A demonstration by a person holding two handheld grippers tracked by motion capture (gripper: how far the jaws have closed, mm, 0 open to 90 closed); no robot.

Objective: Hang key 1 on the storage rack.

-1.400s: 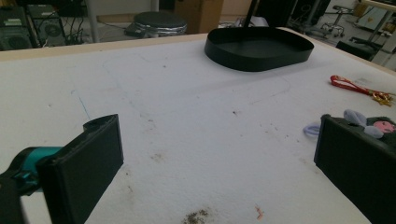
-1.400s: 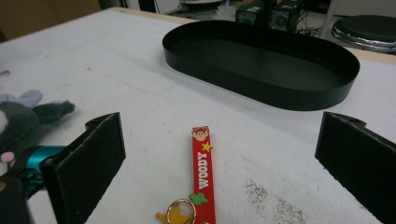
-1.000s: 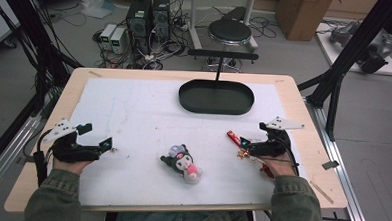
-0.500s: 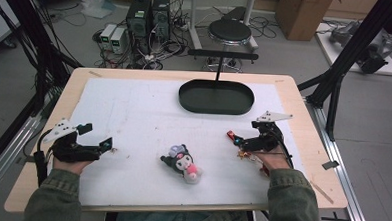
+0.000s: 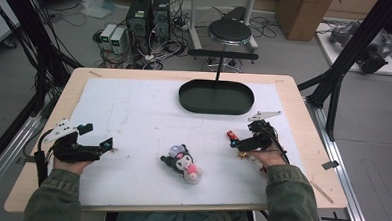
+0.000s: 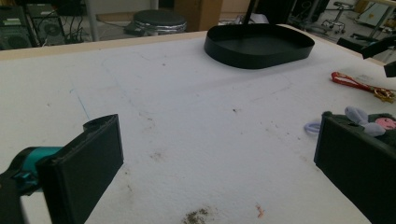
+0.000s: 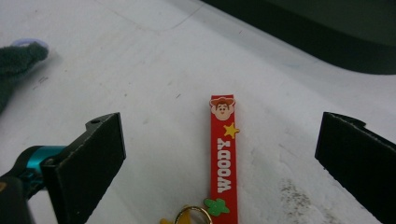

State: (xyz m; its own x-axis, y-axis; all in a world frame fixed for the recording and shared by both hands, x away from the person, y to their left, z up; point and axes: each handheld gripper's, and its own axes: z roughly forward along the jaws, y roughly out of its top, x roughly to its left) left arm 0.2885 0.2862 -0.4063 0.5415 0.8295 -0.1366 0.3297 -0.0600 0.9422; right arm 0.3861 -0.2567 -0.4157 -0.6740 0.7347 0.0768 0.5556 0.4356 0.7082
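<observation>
Nearest the person, a small plush toy (image 5: 182,162) lies on the white mat (image 5: 133,118) and serves as the landmark here. To its left, well apart, the left gripper (image 5: 100,142) rests low over the mat with its jaws spread wide and nothing between them. In the left gripper view the toy sits just behind one jaw.

To the right of the toy, a little farther from the person, the right gripper (image 7: 219,158) hovers over a red strap keychain (image 7: 222,154), jaws wide and lined up on either side of it without touching. The strap lies flat, its printed face up, with a gold ring (image 7: 191,215) at the end nearest the gripper.

It looks like a thin rubbery strip: light, bendy and hugging the mat, so closing on its flat sides may slip over it. The ring end, which stands slightly proud, or the strap's long edges pinched across its width, seem the better hold.

Beyond the toy, towards the far edge, stands an empty black oval tray (image 5: 194,103).
</observation>
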